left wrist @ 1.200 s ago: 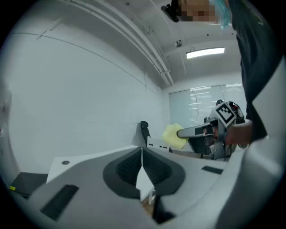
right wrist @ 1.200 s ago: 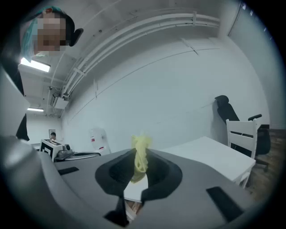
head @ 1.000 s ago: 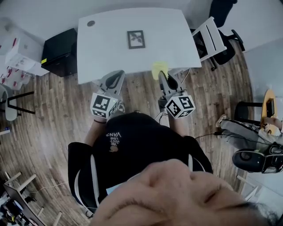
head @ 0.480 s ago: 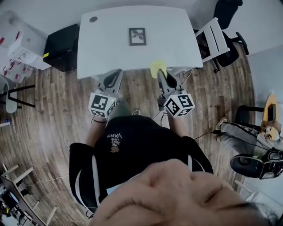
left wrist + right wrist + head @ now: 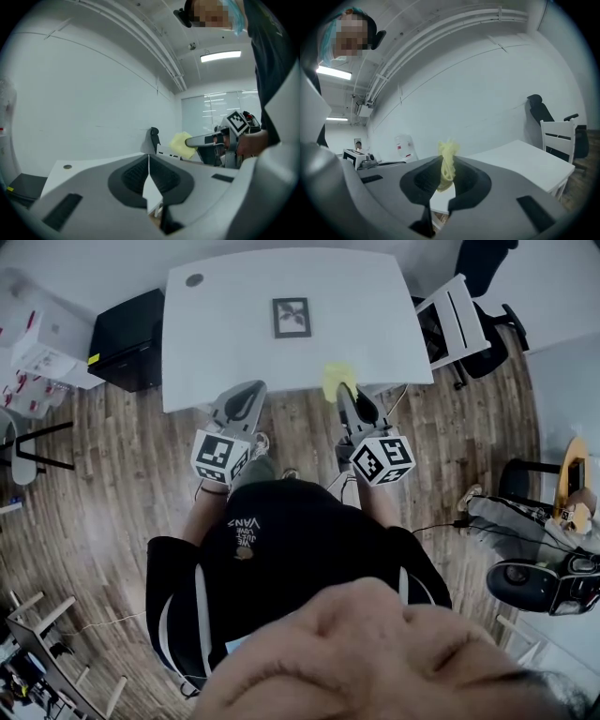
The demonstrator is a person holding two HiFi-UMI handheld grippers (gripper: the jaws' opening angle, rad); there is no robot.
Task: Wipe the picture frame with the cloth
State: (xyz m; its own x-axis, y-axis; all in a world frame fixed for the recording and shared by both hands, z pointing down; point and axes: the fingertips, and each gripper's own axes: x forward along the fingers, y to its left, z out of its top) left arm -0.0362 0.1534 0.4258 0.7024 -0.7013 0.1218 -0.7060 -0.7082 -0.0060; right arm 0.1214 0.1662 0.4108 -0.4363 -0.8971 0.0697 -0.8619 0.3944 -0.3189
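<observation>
1. far left first: a black cabinet (image 5: 127, 338) stands on the wood floor (image 5: 112, 474), right against the left end of the white table (image 5: 234, 343).
2. on to the left gripper (image 5: 249, 390). it hangs just short of the table's near edge, nose pointed at the tabletop. its own view shows the two jaws clenched flat against each other with nothing between them.
3. centre of the table now: the picture frame (image 5: 291, 317) lies on the white top, in the far half. it is well apart from both grippers and nothing touches it.
4. a step to the right is the cloth (image 5: 337, 381), yellow and bunched up, right at the table's near edge. it sits at the nose of the right gripper (image 5: 343, 394).
5. the right gripper view settles it: the jaws are squeezed onto the cloth (image 5: 447, 161). a crumpled tuft of it pokes up past the tips, and the table stretches away beyond.
6. the left gripper view catches the same thing from the side: the yellow wad sits at the tip of the right gripper, level with the left one.
7. far right: a white chair (image 5: 455, 320) stands beside the table's right end, with a black office chair (image 5: 487, 282) just behind it.
</observation>
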